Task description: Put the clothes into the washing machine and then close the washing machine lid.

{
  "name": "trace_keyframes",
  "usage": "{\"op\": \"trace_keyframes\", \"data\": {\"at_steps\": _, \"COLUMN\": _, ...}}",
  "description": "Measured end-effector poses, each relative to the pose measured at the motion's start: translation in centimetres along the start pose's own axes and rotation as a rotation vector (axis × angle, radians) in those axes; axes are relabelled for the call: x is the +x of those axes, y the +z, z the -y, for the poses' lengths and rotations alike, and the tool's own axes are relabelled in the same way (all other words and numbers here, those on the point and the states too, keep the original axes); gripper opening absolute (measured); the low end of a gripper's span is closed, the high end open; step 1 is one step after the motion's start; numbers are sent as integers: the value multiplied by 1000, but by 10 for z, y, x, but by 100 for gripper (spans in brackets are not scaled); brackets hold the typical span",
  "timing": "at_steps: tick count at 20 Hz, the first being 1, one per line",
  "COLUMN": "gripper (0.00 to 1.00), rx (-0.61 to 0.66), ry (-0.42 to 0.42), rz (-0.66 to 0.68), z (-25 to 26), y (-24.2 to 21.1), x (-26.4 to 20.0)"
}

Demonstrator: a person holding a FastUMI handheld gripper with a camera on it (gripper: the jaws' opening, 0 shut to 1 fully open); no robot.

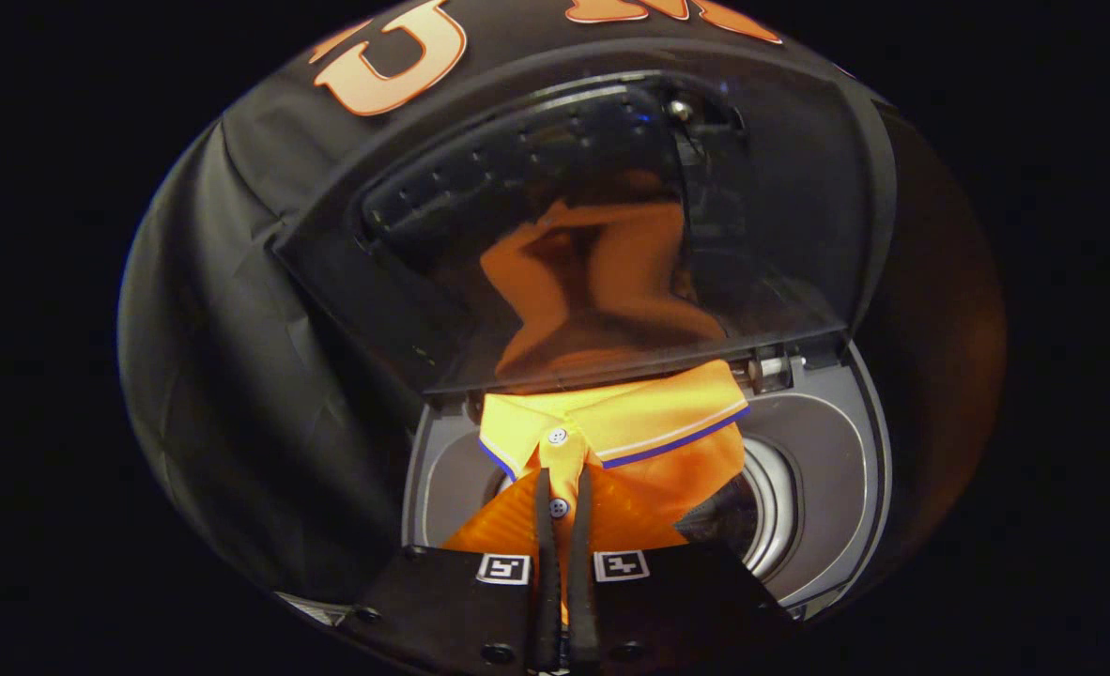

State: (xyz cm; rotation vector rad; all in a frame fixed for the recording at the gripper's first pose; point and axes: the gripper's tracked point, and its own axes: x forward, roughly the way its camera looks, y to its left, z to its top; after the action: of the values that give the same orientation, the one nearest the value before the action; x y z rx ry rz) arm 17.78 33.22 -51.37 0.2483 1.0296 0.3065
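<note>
A: Where is the orange polo shirt [611, 441] right now?

B: It hangs over the round opening of the washing machine [827, 498], collar on the far side, the button placket running toward the near side. Its lower cloth drapes down into the drum [762, 507].

A: And the tongs [564, 488]?

B: Drawn narrow, pinching the placket between the two fingers [544, 526]. One button sits just beyond the tips, another between them. Both fingers look to press on the cloth, though the fold there is tight and I can't be fully sure of the contact.

A: The lid?

B: The washing machine lid [593, 244] stands raised at the far side, a dark glossy pane. It mirrors the orange cloth. A hinge [771, 368] shows at its right lower corner.

A: Anything to the right of the shirt?

B: The drum's metal rim lies bare there.
</note>
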Motion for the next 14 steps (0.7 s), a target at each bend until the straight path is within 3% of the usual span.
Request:
{"op": "trace_keyframes", "data": {"at_steps": 6, "gripper": 11, "rx": 1, "ry": -58, "rz": -75, "z": 17, "y": -45, "x": 30}}
{"op": "trace_keyframes", "data": {"at_steps": 14, "gripper": 12, "rx": -41, "ry": -129, "rz": -153, "z": 29, "y": -69, "x": 62}}
